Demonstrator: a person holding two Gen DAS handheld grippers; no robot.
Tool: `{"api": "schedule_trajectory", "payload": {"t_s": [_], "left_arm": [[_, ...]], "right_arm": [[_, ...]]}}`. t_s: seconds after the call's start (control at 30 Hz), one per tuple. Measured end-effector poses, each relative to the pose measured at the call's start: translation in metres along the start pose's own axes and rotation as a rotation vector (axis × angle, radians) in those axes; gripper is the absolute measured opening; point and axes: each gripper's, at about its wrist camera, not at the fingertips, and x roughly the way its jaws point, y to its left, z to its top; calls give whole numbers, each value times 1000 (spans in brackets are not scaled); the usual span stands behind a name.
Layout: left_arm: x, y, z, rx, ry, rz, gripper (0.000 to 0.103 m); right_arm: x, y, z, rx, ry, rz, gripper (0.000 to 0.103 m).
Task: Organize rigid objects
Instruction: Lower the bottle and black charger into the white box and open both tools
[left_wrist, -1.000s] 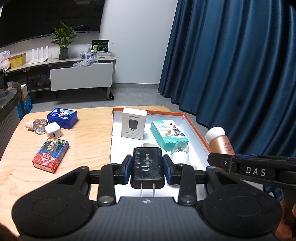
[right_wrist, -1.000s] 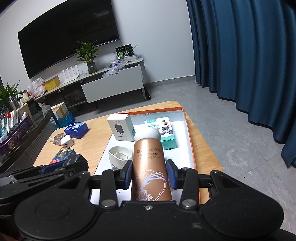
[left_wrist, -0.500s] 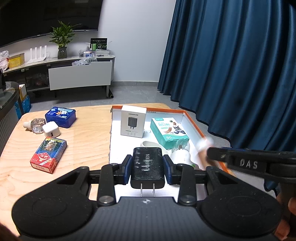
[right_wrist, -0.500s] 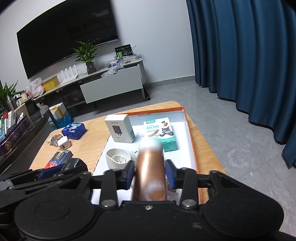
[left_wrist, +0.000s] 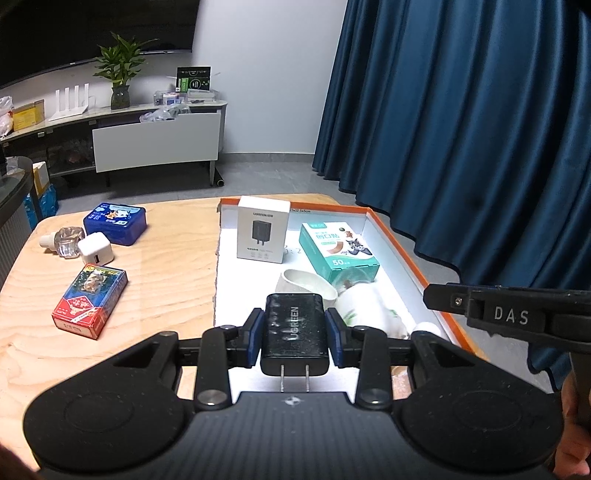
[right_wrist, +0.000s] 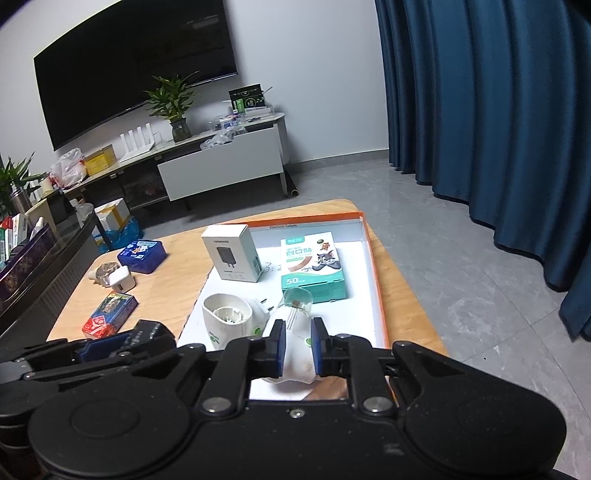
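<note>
My left gripper (left_wrist: 295, 334) is shut on a black UGREEN charger (left_wrist: 295, 328), prongs toward the camera, held above the near end of the white tray with the orange rim (left_wrist: 402, 240). The copper bottle lies in the tray's near right corner. Only its white cap (left_wrist: 424, 328) shows in the left wrist view, and it sits low under the pads as a white cap (right_wrist: 295, 371) in the right wrist view. My right gripper (right_wrist: 298, 347) is shut with a narrow gap and grips nothing. From the left wrist it shows as a black finger (left_wrist: 434, 297) over the rim.
In the tray are a white charger box (left_wrist: 263, 234), a teal plaster box (left_wrist: 338, 251), a white cup-shaped piece (left_wrist: 299, 284) and a white plug-in with a clear vial (right_wrist: 295, 301). On the wood left of it lie a card pack (left_wrist: 90, 301), white cube (left_wrist: 95, 250), glass bottle (left_wrist: 66, 240) and blue tin (left_wrist: 114, 223).
The copper bottle slid out of my right gripper and dropped into the tray. The right jaws then came closer together. The left gripper and its charger stayed put.
</note>
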Motion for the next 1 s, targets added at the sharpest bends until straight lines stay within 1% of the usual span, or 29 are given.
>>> {"api": "schedule_trajectory", "payload": {"t_s": [0.17,0.43,0.5,0.53,0.6,0.67,0.7,0.8,1.0], "left_arm": [[5,-1,-2,4,12,-14,36],[8,-10,-8,31,38,-67,37],[8,-11,-8,35,42,-66,37],[6,-12,-8,32,39,-66,42],[3,-11,-8,23,28,-66,51],[1,-11,-7,26,19,-60,53],[0,-10,-6,23,16,-58,55],[-5,-4,-5,8,4,-41,58],[-14,15,1,-24,-9,11,61]], "right_arm": [[-4,0,0,3,-14,-3,18],[-11,2,2,-8,-33,-17,27],[-13,3,2,-12,-34,-18,34],[-14,4,2,-14,-37,-19,37],[-16,6,3,-17,-47,-24,55],[-20,8,3,-18,-64,-29,67],[-22,10,4,-19,-70,-29,70],[-24,15,5,-29,-73,-24,73],[-23,29,5,-57,-60,2,78]]}}
